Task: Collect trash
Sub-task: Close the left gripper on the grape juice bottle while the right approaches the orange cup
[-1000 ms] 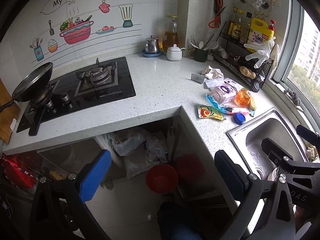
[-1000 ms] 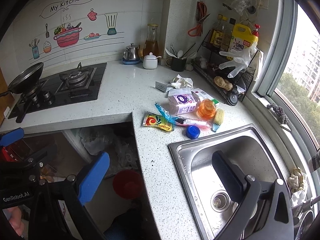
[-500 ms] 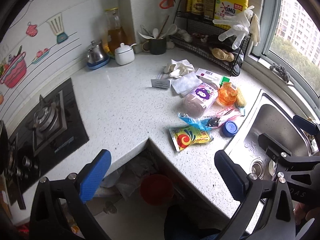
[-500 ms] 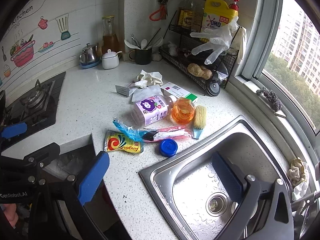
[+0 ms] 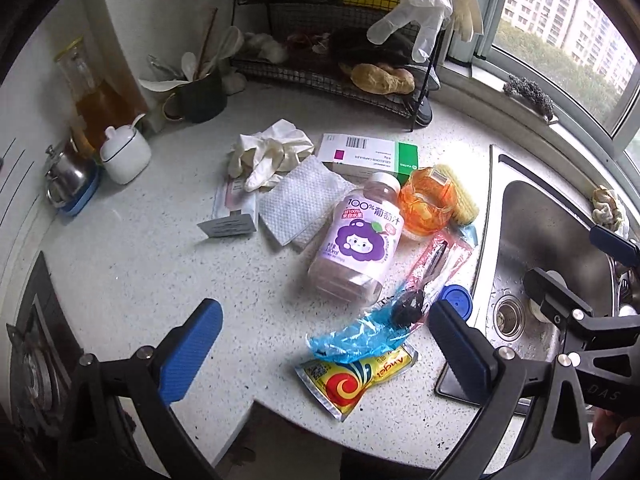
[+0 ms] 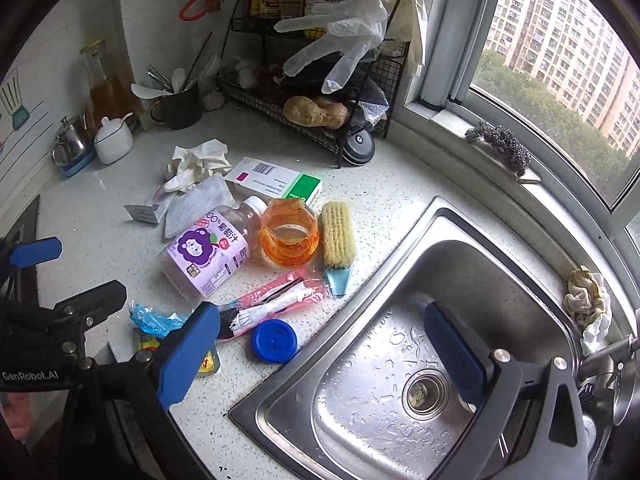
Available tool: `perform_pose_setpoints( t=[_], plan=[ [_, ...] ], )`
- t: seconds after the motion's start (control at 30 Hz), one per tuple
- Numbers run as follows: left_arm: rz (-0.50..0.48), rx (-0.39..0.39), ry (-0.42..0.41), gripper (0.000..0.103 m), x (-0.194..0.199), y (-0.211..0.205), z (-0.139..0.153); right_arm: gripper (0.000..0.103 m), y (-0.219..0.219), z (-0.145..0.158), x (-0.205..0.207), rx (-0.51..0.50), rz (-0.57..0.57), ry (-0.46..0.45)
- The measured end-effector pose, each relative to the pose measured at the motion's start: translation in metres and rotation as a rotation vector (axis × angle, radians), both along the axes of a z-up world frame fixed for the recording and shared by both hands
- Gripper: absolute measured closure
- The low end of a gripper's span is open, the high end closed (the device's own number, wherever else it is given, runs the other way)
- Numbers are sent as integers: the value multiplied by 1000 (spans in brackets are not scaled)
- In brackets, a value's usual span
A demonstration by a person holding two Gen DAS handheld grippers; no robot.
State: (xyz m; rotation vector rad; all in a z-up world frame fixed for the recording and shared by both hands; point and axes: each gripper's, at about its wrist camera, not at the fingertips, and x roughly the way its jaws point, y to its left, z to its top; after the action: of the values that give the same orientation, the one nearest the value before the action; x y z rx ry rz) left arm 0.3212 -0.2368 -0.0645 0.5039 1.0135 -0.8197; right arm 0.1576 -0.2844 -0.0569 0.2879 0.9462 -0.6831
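Trash lies in a heap on the speckled counter beside the sink [image 6: 460,264]: a purple juice bottle [image 5: 356,240] on its side, a crushed orange cup [image 5: 426,200], a blue cap [image 5: 456,300], a pink wrapper [image 5: 436,258], a blue wrapper [image 5: 352,338], a yellow sachet [image 5: 356,376], a tissue [image 5: 300,204] and a medicine box [image 5: 368,156]. My left gripper [image 5: 323,312] hovers open just short of the blue wrapper. My right gripper [image 6: 320,312] hangs open over the sink's near corner, with the blue cap [image 6: 274,340] and bottle [image 6: 208,252] to its left.
A wire rack [image 6: 320,128] with a hanging glove stands at the back. A mug of utensils [image 5: 200,96], a white pot [image 5: 124,152] and a kettle [image 5: 66,176] line the wall. A scrub brush [image 6: 338,232] lies beside the cup. The hob [image 5: 28,340] is at left.
Both grippers have swung right from the hob corner and moved in close over the trash heap. Both stay open and hold nothing.
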Motion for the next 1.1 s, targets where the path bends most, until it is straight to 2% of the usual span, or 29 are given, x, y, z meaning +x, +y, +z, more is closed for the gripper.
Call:
perform_pose_setpoints(
  t=[0.3, 0.53, 0.6, 0.83, 1.0, 1.1],
  plan=[
    [-162, 101, 68, 1, 27, -56, -44, 0, -30, -27, 18, 67, -105, 63],
    [-227, 167, 102, 1, 41, -84, -78, 0, -50, -46, 28, 97, -140, 108],
    [-240, 177, 112, 3, 44, -91, -86, 0, -55, -51, 30, 108, -148, 118],
    [-292, 220, 191, 32, 53, -110, -110, 0, -64, -58, 33, 124, -157, 147],
    [-299, 216, 153, 33, 51, -114, -109, 0, -64, -57, 32, 146, -157, 136],
    [-289, 188, 147, 35, 45, -106, -101, 0, -61, -55, 32, 155, -137, 126]
  ],
)
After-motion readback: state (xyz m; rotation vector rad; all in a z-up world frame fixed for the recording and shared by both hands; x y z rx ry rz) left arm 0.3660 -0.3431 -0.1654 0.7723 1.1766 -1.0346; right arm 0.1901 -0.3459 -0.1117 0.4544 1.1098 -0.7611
